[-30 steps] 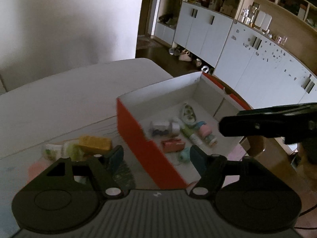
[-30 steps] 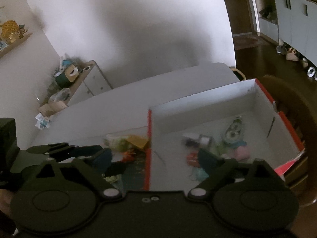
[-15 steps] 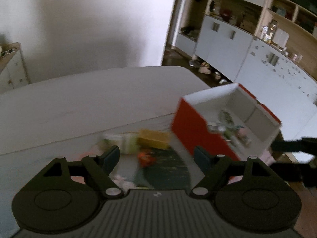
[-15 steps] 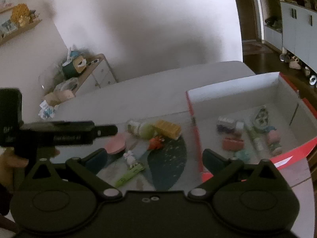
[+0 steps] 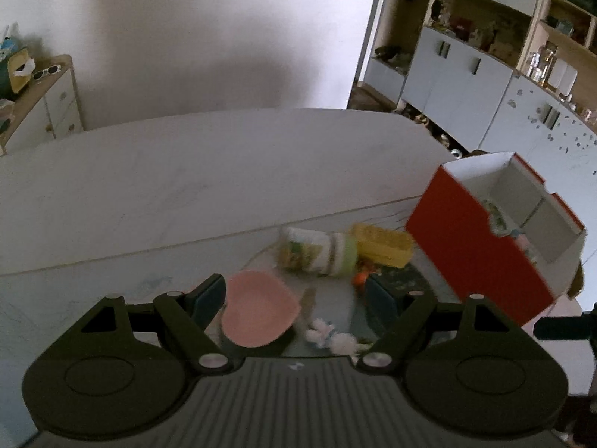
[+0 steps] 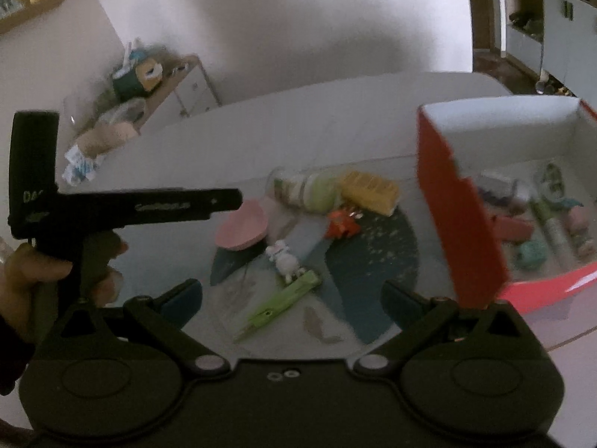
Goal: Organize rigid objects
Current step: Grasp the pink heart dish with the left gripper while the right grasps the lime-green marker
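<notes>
Hovering above the table's small objects, left claw [image 5: 296, 296] and right claw [image 6: 293, 298] gape empty

a low dresser [image 5: 56, 89] by the wall, white cupboards [image 5: 459, 78] with open shelves beyond.

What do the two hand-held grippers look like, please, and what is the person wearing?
Each hand-held gripper, left and right, is matte black, with angled linkage arms, silver pivot pins, round discs and dark teal fingertip pads. The left one's handle carries pale lettering. A dark sleeve shows at the wrist.
</notes>
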